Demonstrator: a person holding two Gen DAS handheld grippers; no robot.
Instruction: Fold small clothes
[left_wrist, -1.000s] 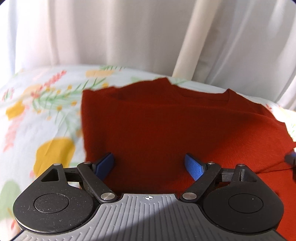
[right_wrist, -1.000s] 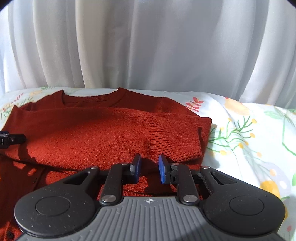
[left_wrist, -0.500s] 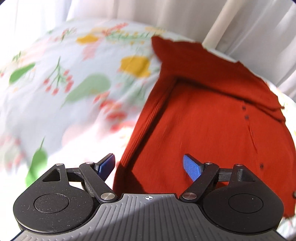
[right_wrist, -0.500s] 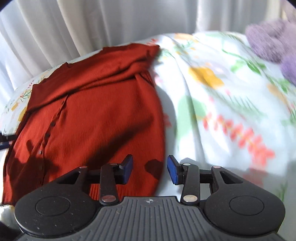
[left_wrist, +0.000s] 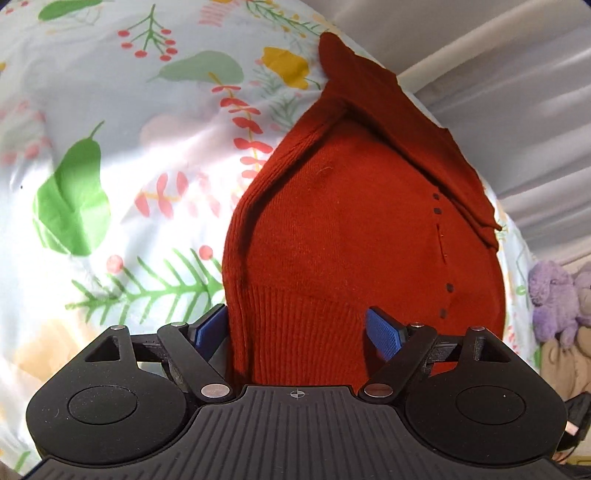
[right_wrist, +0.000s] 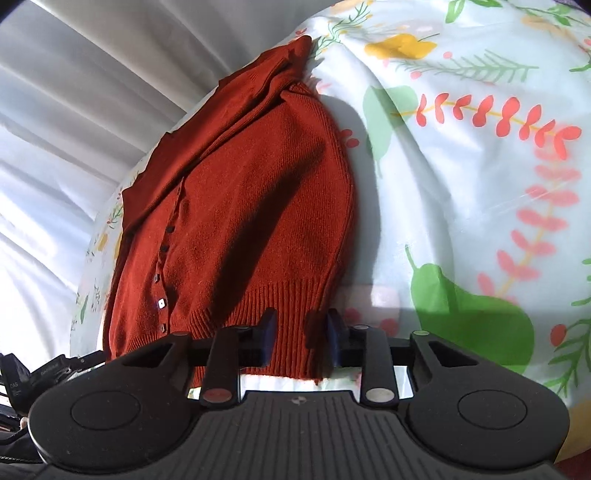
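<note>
I have a rust-red knitted cardigan (left_wrist: 343, 229) lying flat on the floral bedsheet (left_wrist: 110, 147), its sleeves folded across the upper part and its dark button row (left_wrist: 441, 251) running down the front. My left tool (left_wrist: 299, 328) is low at the ribbed hem (left_wrist: 303, 321), pointing along the garment toward the collar; its blue pads (left_wrist: 382, 330) are spread wide, with the left hem corner lying between them, and they grip nothing. My right tool (right_wrist: 301, 332) is at the opposite hem corner, also low and aimed up the garment, tilted so the bed slopes in its view. Its fingers stand partly apart, straddling the ribbed edge (right_wrist: 288, 295), and I cannot tell whether they touch the knit. White curtains (right_wrist: 74, 110) hang behind the bed, and a purple plush toy (left_wrist: 554, 295) sits at the far right of the left view.
</note>
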